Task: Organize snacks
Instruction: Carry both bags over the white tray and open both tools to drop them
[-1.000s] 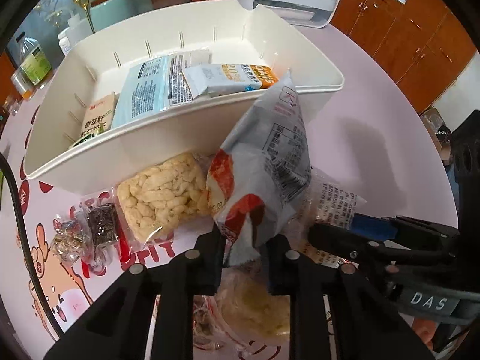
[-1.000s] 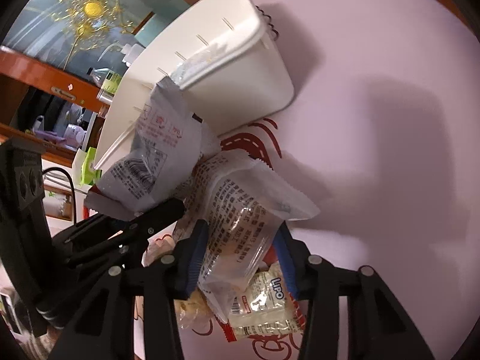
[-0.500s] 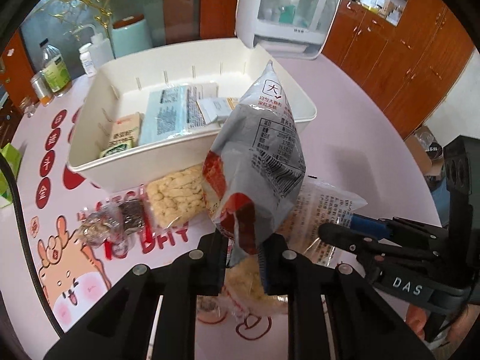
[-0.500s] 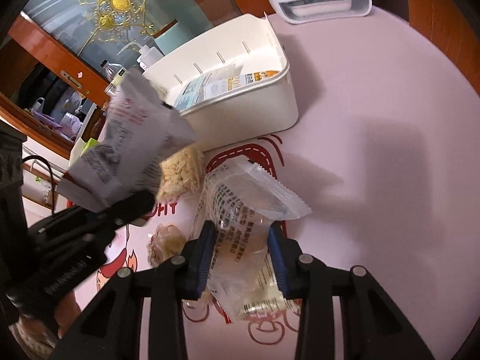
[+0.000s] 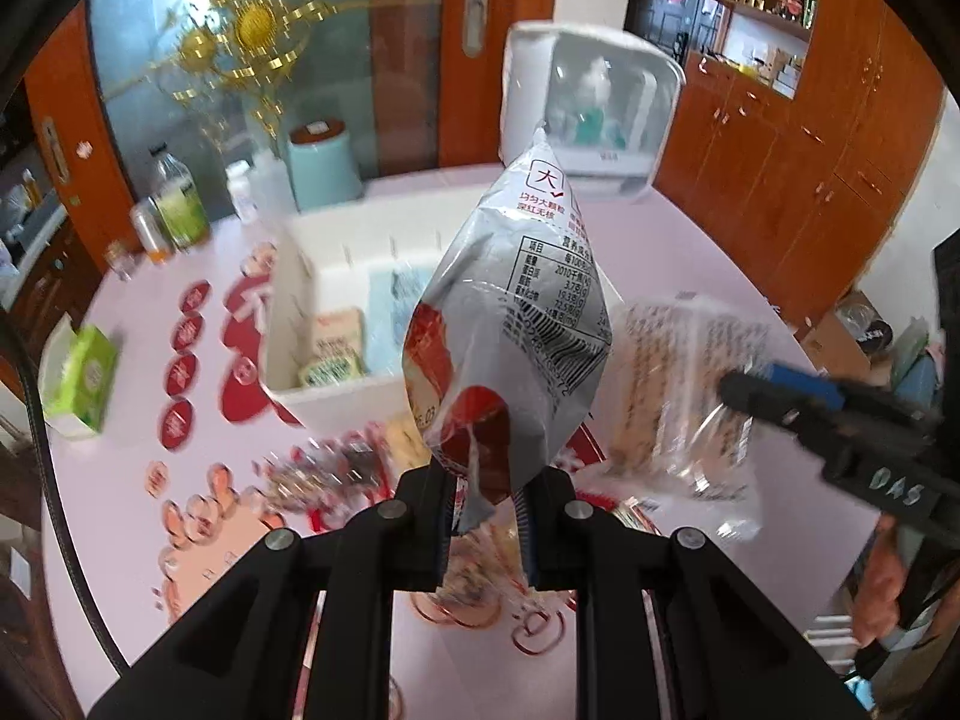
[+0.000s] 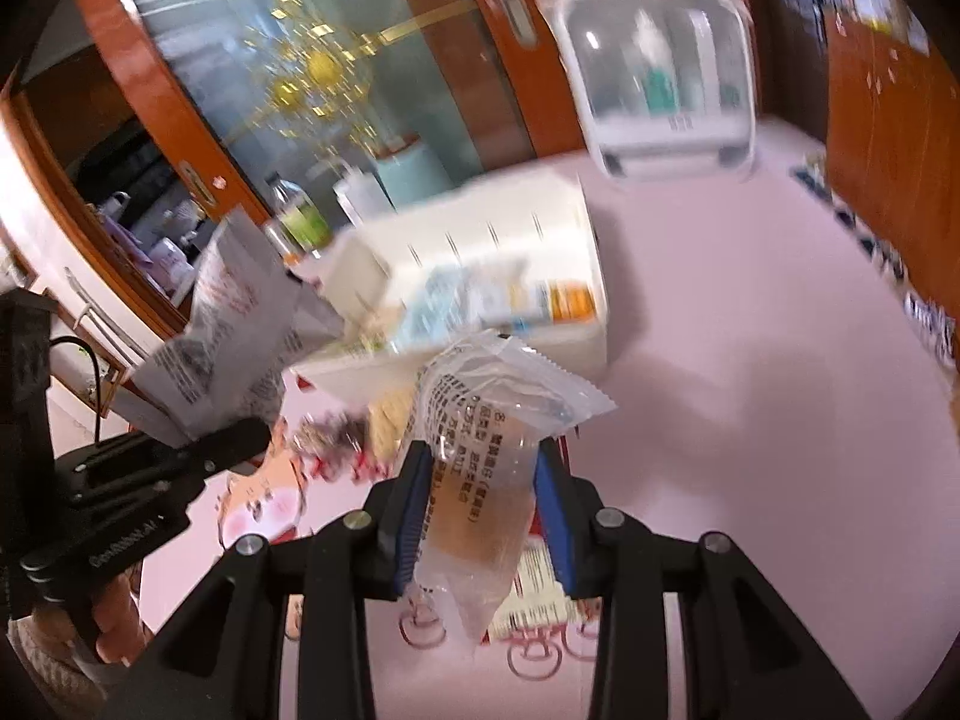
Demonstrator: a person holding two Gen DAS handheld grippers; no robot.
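- Pink tabletop with red cartoon prints fills the scene, backed by orange-brown cabinets at about 2 o'clock and a glass door with gold ornament at 11 o'clock.
- White bin sits near the middle of the table, at 12 o'clock from both cameras; flat packets lie inside it (blurred, so their labels are hard to read).
- Left gripper is closed tight on the bottom edge of a silver-and-red snack bag, which stands upright above the table, in front of the bin.
- Right gripper is pinched on a clear plastic snack packet with black print, held off the table; its crimped top points toward 12 o'clock, just short of the bin's near wall.
- In the left wrist view the clear packet hangs at 3 o'clock from the silver bag, near it.
- Loose snacks lie on the table just below the bin's near wall.
- White appliance with a clear window stands beyond the bin at 1 o'clock.
- Green tissue box lies at 9 o'clock; bottles cluster at 10 o'clock.
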